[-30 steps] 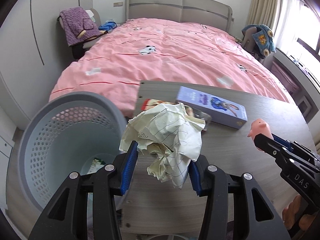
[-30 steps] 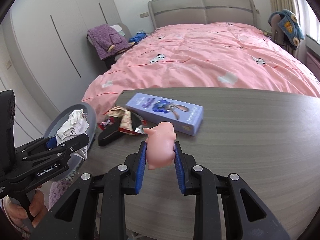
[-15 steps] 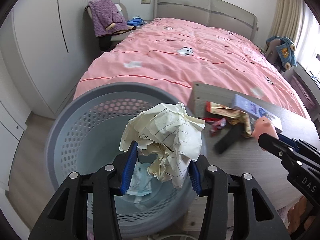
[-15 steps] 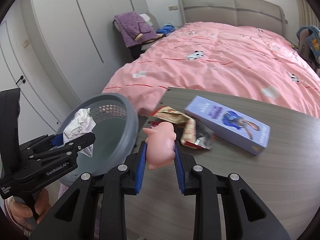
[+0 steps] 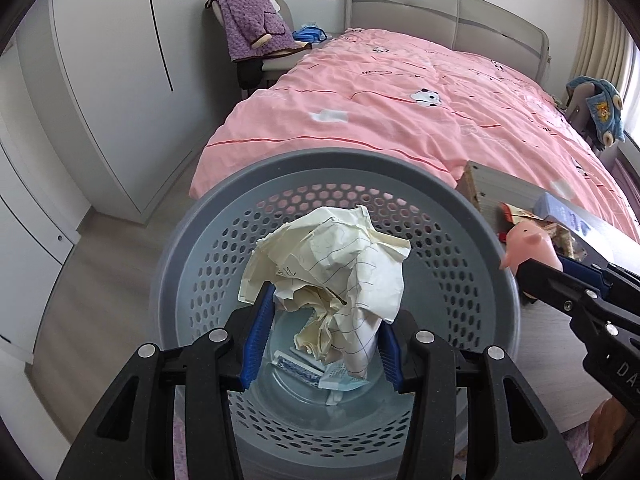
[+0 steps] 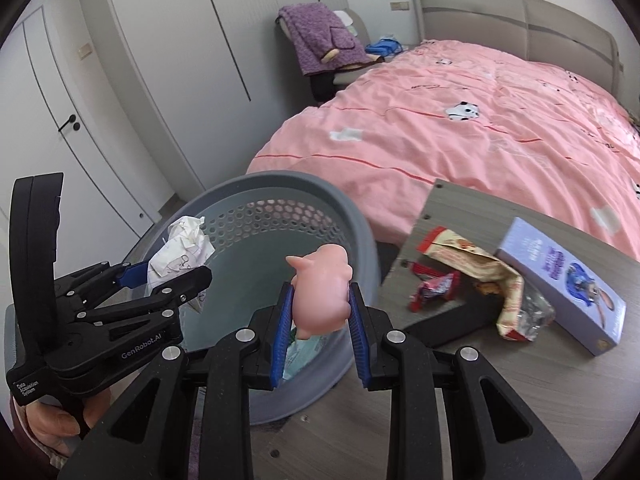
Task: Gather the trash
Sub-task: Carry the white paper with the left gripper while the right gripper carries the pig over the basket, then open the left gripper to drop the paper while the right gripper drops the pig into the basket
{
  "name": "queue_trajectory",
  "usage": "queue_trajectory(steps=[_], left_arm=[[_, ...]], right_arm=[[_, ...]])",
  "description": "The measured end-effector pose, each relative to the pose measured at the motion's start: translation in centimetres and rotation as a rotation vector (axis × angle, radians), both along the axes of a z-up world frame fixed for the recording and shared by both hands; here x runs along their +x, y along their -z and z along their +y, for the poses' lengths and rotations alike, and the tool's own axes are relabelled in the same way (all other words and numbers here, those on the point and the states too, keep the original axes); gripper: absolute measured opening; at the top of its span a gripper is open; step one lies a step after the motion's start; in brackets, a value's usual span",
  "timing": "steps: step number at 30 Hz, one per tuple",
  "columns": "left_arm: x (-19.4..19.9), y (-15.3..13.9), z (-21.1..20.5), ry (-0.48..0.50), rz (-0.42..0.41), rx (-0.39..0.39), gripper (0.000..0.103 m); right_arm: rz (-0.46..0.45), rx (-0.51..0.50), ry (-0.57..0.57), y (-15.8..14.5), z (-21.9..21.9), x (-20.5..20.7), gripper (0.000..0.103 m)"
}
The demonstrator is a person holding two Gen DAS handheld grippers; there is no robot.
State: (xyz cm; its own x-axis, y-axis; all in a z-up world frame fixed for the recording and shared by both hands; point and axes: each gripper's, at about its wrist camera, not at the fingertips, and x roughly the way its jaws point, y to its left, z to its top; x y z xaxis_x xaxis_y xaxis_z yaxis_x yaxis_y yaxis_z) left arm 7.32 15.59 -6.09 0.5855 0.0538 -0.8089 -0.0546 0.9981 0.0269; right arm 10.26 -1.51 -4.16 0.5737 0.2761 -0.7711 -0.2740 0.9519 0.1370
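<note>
My left gripper [image 5: 324, 320] is shut on a crumpled ball of lined paper [image 5: 332, 268], held right over the open mouth of the grey perforated waste basket [image 5: 224, 204]. Some wrappers lie on the basket's bottom. In the right wrist view the same paper ball [image 6: 182, 246] hangs over the basket [image 6: 352, 216], near its left rim. My right gripper [image 6: 320, 316] is shut on a small pink pig toy [image 6: 322, 284], above the basket's right rim. The pig [image 5: 530, 246] shows at the right of the left wrist view.
A grey wooden table [image 6: 500, 392] stands to the right of the basket, bearing snack wrappers [image 6: 468, 264], a black flat item and a lilac cartoon box [image 6: 560, 276]. Behind is a bed with a pink quilt [image 5: 420, 112]. White wardrobe doors [image 6: 120, 92] line the left.
Both grippers have swung left from over the table to over the basket, each keeping its load. The paper ball now hangs above the basket's middle, and the pig has reached its rim.
</note>
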Motion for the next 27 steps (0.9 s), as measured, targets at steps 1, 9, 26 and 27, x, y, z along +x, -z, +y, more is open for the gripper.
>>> queue_trajectory(steps=[1, 9, 26, 27], left_arm=[[0.0, 0.1, 0.2, -0.003, 0.001, 0.001, 0.046], [0.6, 0.6, 1.1, -0.018, 0.013, -0.006, 0.046], [0.5, 0.2, 2.0, -0.054, 0.018, -0.002, 0.066], [0.4, 0.2, 2.0, -0.054, 0.017, -0.005, 0.066]], right_arm=[[0.003, -0.002, -0.006, 0.2, 0.3, 0.2, 0.027], [0.019, -0.013, -0.040, 0.8, 1.9, 0.8, 0.027], [-0.005, -0.015, -0.032, 0.2, 2.0, 1.0, 0.031], [-0.006, -0.014, -0.032, 0.2, 1.9, 0.9, 0.031]])
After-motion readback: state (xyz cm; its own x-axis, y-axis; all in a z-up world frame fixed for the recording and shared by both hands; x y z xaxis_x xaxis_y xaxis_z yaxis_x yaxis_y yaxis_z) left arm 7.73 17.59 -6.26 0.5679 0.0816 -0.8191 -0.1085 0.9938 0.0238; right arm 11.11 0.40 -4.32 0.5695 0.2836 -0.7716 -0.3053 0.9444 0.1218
